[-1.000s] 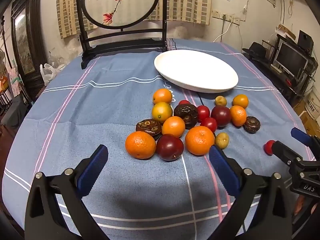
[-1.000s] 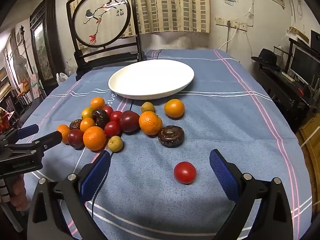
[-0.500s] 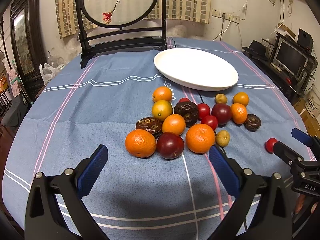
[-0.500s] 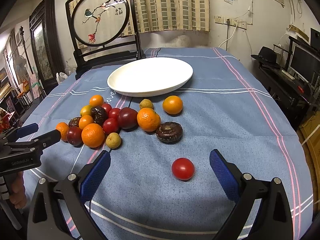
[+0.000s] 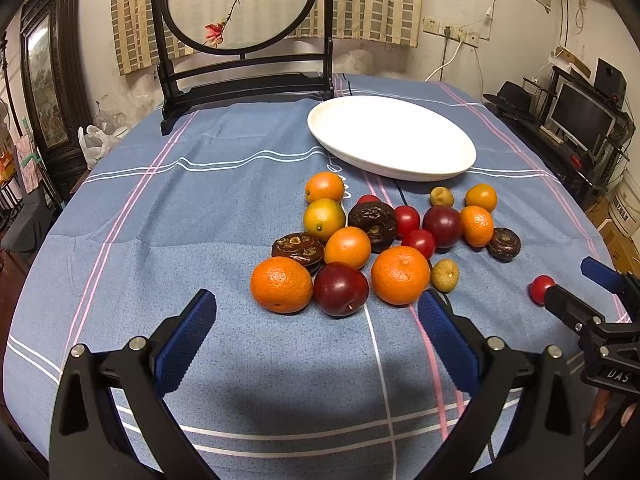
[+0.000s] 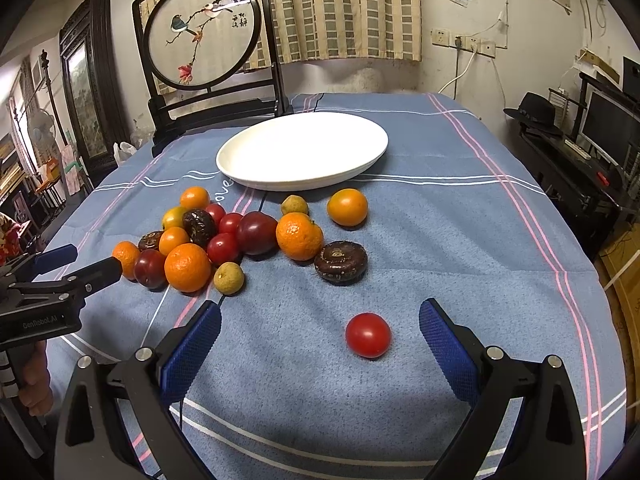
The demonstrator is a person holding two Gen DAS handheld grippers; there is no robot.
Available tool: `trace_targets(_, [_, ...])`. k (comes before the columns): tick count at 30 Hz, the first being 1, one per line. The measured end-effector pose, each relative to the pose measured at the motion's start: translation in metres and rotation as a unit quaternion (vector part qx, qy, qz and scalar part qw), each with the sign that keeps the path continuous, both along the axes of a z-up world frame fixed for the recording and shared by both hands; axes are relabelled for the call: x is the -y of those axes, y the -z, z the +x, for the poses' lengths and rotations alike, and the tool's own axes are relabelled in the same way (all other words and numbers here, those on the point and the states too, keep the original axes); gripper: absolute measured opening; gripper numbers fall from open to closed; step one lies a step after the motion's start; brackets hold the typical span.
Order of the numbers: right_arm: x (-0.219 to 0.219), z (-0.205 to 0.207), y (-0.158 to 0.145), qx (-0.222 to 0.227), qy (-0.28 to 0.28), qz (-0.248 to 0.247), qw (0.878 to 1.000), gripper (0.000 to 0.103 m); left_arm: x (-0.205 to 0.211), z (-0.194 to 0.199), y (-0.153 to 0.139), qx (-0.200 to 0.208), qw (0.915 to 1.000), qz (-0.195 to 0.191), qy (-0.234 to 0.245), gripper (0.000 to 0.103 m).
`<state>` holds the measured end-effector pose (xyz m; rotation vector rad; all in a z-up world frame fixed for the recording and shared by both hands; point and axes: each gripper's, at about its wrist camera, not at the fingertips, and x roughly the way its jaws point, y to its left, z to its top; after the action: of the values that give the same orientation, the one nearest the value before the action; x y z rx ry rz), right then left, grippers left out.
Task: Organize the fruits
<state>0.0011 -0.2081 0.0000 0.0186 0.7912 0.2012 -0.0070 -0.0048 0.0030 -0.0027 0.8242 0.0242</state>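
A pile of several fruits lies on the blue tablecloth: oranges (image 5: 281, 285), a dark red plum (image 5: 340, 289), small red tomatoes (image 5: 418, 242), dark brown wrinkled fruits (image 5: 298, 247) and small tan fruits (image 5: 445, 275). An empty white plate (image 5: 392, 137) stands behind them, also in the right wrist view (image 6: 303, 151). My left gripper (image 5: 316, 332) is open and empty, just short of the nearest orange and plum. My right gripper (image 6: 320, 340) is open; a lone red tomato (image 6: 368, 335) lies between its fingers, apart from both.
A dark wooden stand with a round painted bird screen (image 5: 240, 4) stands at the table's far edge. A black cable (image 5: 402, 196) runs under the plate. The table edge drops off at right toward a desk with a monitor (image 5: 580, 114).
Both grippers have moved slightly forward toward the fruit. The lone tomato now lies nearer the right gripper's fingers. Nothing was grasped.
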Motion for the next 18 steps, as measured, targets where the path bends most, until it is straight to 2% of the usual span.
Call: trace_targets(18, [-0.0025, -0.0007, -0.001, -0.005, -0.007, -0.002, 1.0, 0.099, -0.0033, -0.0007, 0.0046, -0.005, 1.0, -0.002, -0.001, 0.099])
